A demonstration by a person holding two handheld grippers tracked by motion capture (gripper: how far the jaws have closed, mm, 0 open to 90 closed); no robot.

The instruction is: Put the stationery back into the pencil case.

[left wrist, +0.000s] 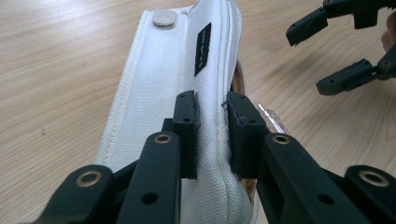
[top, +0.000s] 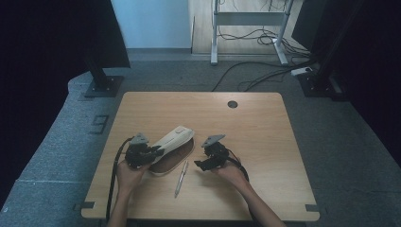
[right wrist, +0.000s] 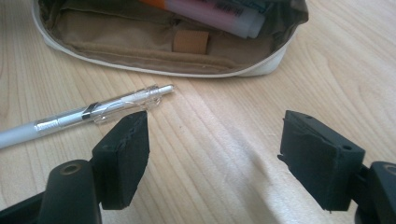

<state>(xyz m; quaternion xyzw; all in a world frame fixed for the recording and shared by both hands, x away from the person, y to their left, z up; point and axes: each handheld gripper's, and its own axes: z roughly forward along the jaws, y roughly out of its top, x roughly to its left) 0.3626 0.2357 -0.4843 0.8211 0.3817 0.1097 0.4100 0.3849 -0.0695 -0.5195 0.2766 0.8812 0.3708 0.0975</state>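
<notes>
A white pencil case lies open on the wooden table, its brown lining showing. Its white flap is lifted, and my left gripper is shut on the flap's edge, seen in the high view as the left gripper beside the case. A silver and clear pen lies on the table just in front of the case, also seen from above as the pen. My right gripper hovers open to the right of the pen's tip, with nothing between its jaws.
Inside the case lie markers, one pink and white. The flap carries a metal snap and a black label. A cable hole sits near the table's far edge. Desk legs and cables stand on the floor beyond.
</notes>
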